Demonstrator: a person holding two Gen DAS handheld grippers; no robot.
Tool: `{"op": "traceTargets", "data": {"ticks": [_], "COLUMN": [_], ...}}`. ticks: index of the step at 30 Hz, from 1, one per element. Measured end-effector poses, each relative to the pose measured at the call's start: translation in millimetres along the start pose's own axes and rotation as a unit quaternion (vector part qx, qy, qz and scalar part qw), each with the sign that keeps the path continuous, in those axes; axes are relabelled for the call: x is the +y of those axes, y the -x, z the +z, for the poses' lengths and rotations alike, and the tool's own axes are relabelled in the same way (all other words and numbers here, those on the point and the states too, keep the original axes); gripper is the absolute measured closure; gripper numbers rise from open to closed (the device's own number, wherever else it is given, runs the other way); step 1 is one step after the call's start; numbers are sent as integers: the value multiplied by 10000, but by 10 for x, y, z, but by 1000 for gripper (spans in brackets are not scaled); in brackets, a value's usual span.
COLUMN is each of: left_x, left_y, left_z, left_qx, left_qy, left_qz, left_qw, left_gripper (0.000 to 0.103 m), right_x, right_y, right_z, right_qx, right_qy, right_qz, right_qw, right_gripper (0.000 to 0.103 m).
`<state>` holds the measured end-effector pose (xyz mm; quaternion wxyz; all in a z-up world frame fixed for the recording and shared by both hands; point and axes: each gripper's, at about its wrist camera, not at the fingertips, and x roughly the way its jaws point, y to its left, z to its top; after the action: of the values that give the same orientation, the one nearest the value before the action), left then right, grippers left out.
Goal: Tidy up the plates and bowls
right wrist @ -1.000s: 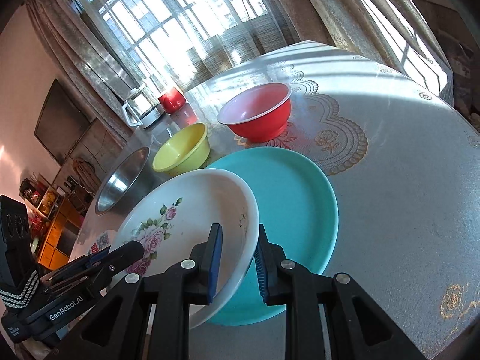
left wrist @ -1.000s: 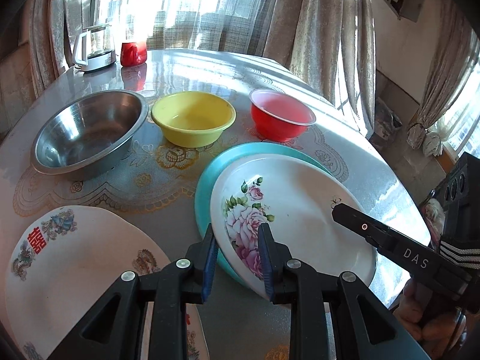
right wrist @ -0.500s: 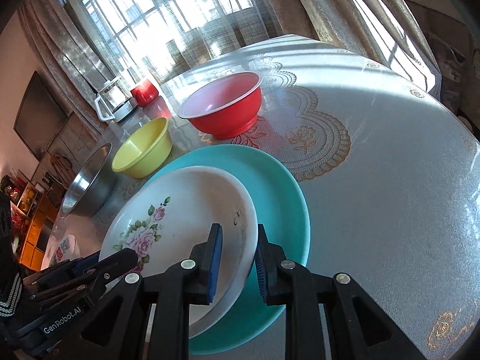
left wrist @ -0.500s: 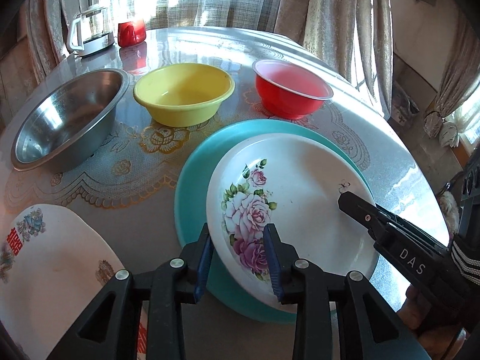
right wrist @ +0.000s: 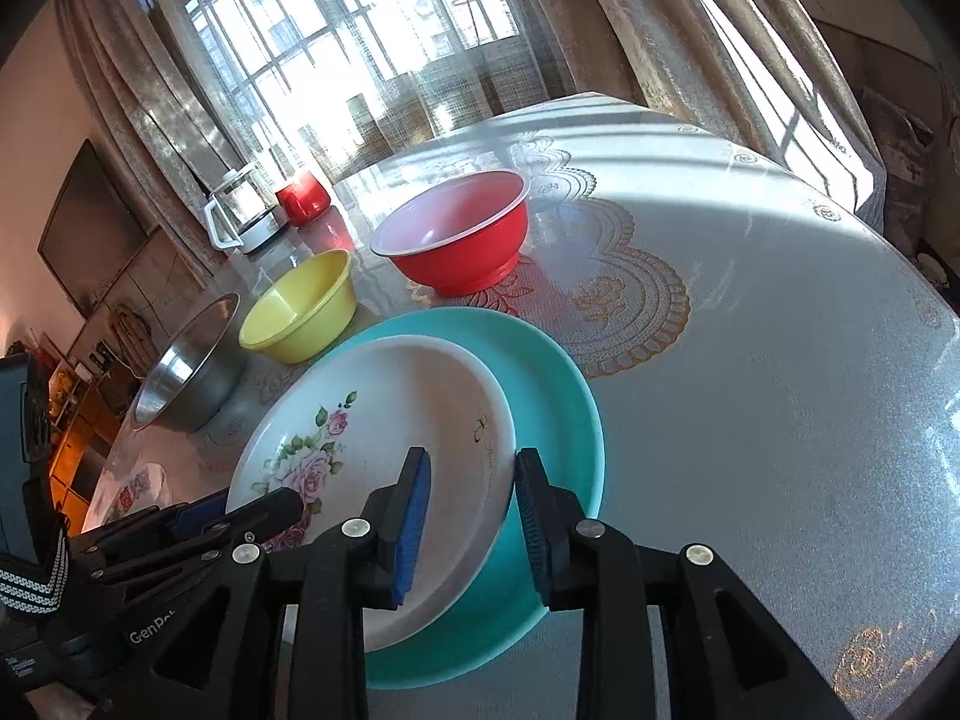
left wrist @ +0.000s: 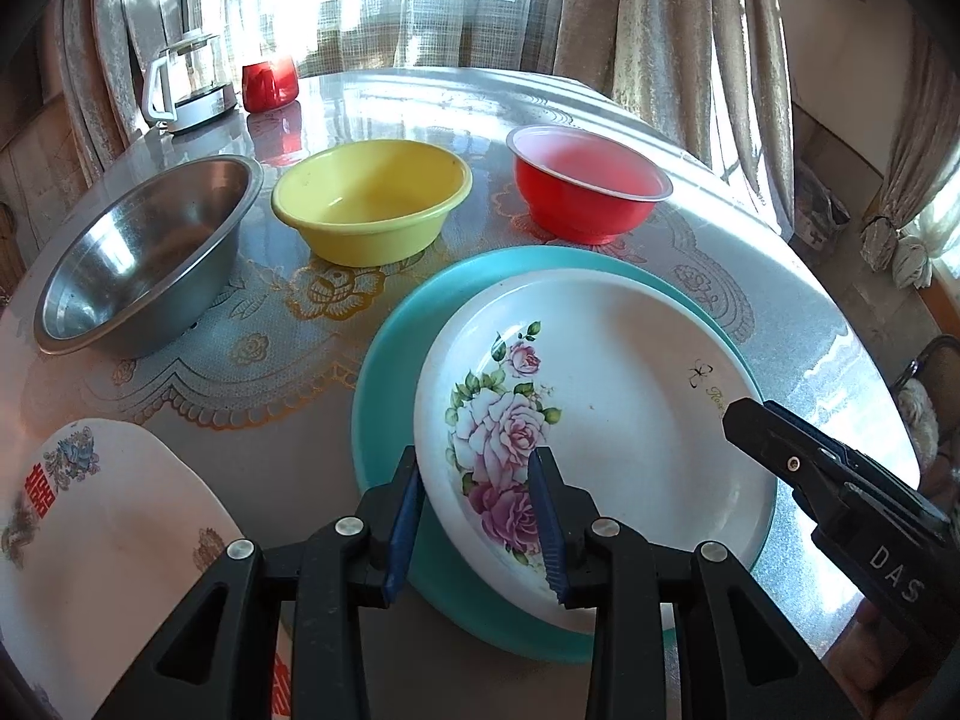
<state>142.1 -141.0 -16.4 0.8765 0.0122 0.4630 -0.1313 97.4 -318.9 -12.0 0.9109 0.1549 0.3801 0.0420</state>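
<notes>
Both grippers had just let go — left gripper [left wrist: 477,516] and right gripper [right wrist: 471,525] jaws parted, narrowly straddling the rose plate [left wrist: 624,408] rim. Plate sat stacked on the teal plate [left wrist: 396,360]; bowls behind it untouched.

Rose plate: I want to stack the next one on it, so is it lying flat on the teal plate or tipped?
Flat: the rose plate lies inside the teal plate, rim level.

"DAS" stands in white letters on the right tongs [left wrist: 757,420]; "GenRo", cut off, on the left tongs [right wrist: 282,501]. A red double-happiness sign marks the white plate [left wrist: 90,540]; the rose plate [left wrist: 600,444] carries script too small to read
</notes>
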Motion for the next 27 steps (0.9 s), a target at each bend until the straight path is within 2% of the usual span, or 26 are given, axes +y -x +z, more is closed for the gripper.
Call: {"op": "traceTargets", "data": {"ticks": [5,7,9,18,27], "left_x": [-11,-14,-21,-39,-44], "left_y": [-25,-37,-50,-95,-57], "left_z": [-4,7,21,74,13], "left_qx": [-79,-85,-100,-132,-252], "left_qy": [-54,-49,-61,-96,-151], "left_qz": [139,162,187,248,331], "left_qw": [9999,9998,9998,9996,9990], "left_gripper": [70,70,70,69,69], "right_x": [-2,23,35,29,10], "right_y": [50,28,7,-60,-59], "right_z": [-80,-106,-117,-43,-66], "right_qx": [-17,10,-27,-61,-5], "right_qy": [30,124,170,217,74], "right_qz": [-14,-100,-208,-420,-308], "right_qw": [10000,9999,9996,9989,9995], "right_gripper": [74,82,84,86,84]}}
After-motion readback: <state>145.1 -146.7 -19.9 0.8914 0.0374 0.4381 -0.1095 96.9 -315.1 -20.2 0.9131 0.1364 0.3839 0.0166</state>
